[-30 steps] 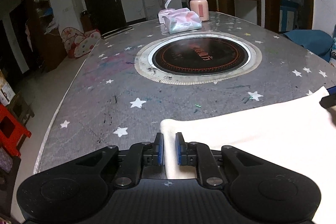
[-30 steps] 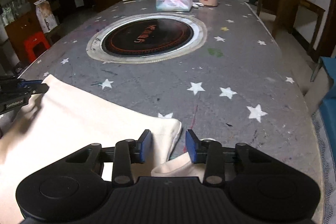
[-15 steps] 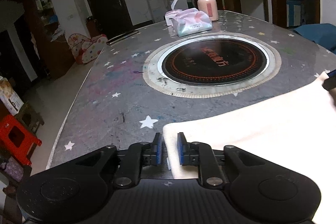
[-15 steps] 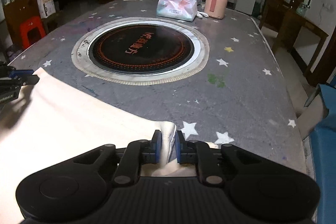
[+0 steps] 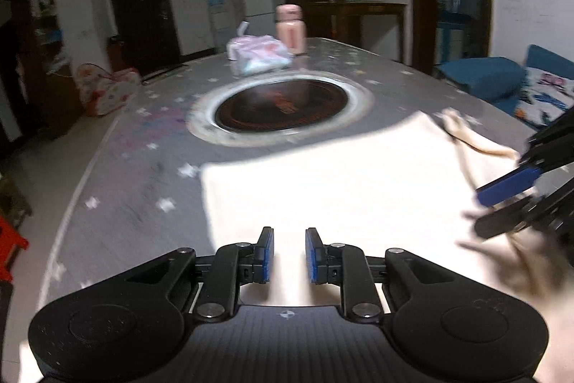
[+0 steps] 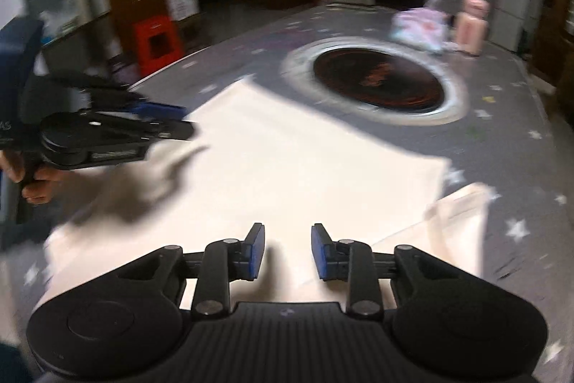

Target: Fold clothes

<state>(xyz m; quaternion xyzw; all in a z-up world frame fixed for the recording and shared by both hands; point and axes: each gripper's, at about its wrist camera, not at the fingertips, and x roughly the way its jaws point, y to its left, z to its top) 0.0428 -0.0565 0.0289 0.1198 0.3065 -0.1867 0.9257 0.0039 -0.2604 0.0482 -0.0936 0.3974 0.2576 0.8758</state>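
Observation:
A white garment (image 5: 340,182) lies spread flat on the grey star-patterned table (image 5: 143,167), its far edge close to the round hob. My left gripper (image 5: 290,253) hovers over the garment's near part, open, with only the cloth below showing through the gap. My right gripper (image 6: 288,250) is over the same garment (image 6: 287,160), its jaws opening and nothing pinched between them. A second layer of cloth (image 6: 462,221) sticks out at the right. Each gripper also appears in the other's view: the right gripper (image 5: 479,214) and the left gripper (image 6: 188,121), the latter held by a hand (image 6: 36,182).
A round black hob (image 5: 283,106) is set in the table's middle. Behind it stand a tissue pack (image 5: 258,58) and a pink bottle (image 5: 290,29). A red stool (image 6: 158,42) stands on the floor at the left, and blue cushions (image 5: 484,78) lie at the right.
Both grippers carried the cloth's edge towards the hob, then let go. They now stand open farther back over the flat cloth, turned towards each other. Both views are blurred by motion.

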